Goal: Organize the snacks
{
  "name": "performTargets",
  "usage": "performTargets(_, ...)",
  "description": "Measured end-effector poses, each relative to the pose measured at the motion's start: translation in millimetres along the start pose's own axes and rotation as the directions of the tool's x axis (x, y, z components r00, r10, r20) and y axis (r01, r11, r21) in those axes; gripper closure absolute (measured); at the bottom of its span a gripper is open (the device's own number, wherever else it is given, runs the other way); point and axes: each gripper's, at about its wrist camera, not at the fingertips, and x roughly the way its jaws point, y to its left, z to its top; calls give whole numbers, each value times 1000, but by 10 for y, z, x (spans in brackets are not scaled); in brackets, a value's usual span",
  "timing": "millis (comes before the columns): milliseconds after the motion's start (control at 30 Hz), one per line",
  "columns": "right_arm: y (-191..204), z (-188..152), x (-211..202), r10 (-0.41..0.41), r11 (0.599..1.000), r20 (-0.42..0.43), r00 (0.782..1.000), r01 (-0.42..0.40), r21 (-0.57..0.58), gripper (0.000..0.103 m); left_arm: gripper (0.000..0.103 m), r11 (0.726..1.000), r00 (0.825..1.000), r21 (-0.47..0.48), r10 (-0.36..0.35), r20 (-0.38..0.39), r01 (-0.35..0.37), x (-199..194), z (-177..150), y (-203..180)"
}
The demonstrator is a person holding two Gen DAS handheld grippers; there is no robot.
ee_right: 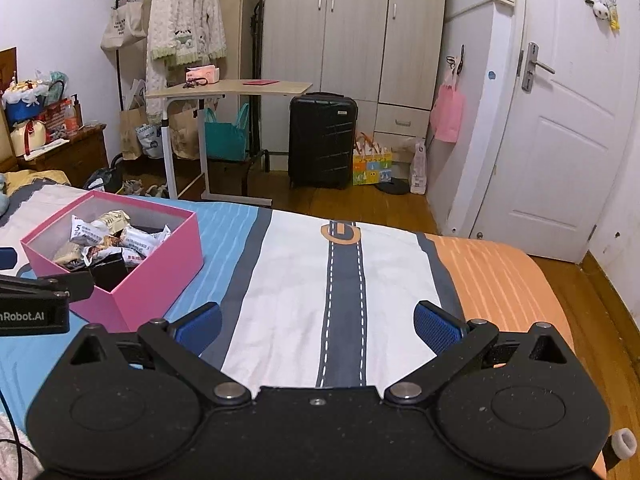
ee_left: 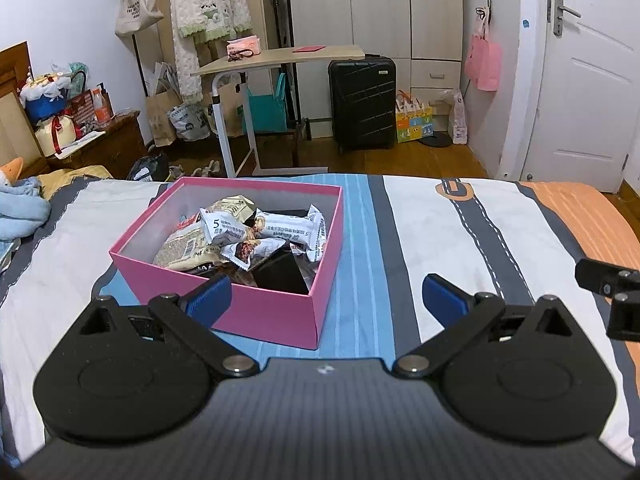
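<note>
The left gripper (ee_left: 327,298) hangs spread wide with nothing between its blue pads (ee_left: 209,298), low over the bed (ee_left: 440,232) and just short of the pink box (ee_left: 256,312). Its left pad overlaps the box's near wall in the left wrist view, though whether it touches cannot be told. The box lies ahead and a little to the left of this gripper, turned so that one corner points toward it. Inside lies a loose heap of snack packets (ee_left: 256,236), white and beige wrappers over something dark, most of them lying crosswise with no common long axis.

The right gripper (ee_right: 318,328) is likewise wide apart and empty, held over the bare striped bedcover. From it the pink box (ee_right: 160,276) sits well off to the left, with the left gripper's body between the two at the frame's left edge.

No loose snack shows on the bedcover in either view, so the sorting looks largely done. Any reach into the box would fall to the left gripper, which is much nearer and faces it almost squarely
</note>
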Motion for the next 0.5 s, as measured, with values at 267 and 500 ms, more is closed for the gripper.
performTargets(267,16,15,-50,-6,1000,13,1000,6,-1,0,0,1000,1000,16,9,5,-9,9,-1,-37)
performTargets(500,15,10,-54,-11,1000,15,1000,11,-1,0,0,1000,1000,25,13,6,-13,10,-5,-56)
